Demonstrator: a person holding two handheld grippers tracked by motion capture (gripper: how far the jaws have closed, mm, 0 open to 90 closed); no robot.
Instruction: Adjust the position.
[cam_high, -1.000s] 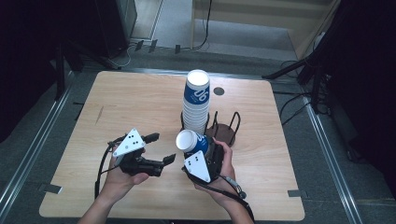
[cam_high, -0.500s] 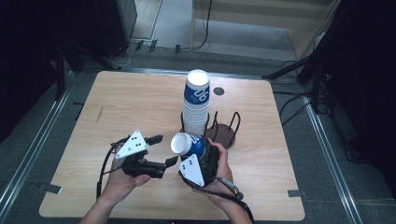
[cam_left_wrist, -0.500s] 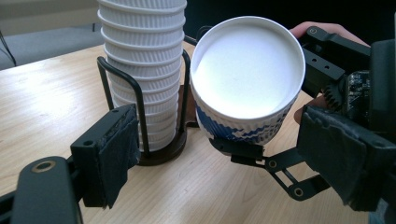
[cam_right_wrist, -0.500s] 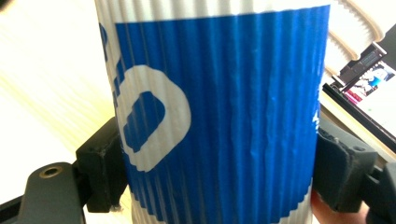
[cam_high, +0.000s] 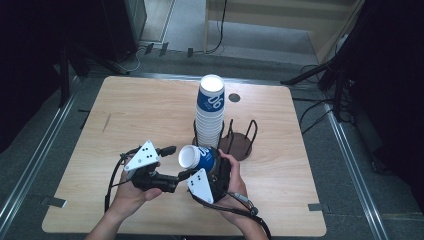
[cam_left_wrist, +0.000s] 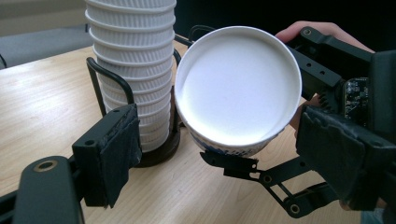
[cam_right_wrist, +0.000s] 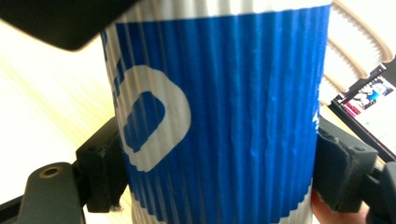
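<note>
high view change: we note the right gripper (cam_high: 202, 167) has tipped its cup (cam_high: 196, 157) from near upright to lying sideways, mouth swung toward the left gripper (cam_high: 172, 162).
right gripper: pinching the blue ribbed cup (cam_right_wrist: 219, 116) across its wall, one pad on each side.
left gripper: jaws spread wide, nothing between them; the cup's open mouth (cam_left_wrist: 238, 86) faces it, just beyond the pads.
cup position: held off the table (cam_high: 125, 110), just in front of the wire holder (cam_high: 239, 142).
far: tall cup stack (cam_high: 210, 112) upright in the holder.
meaning: we judge a handover or regrip by the left claw comes next.
</note>
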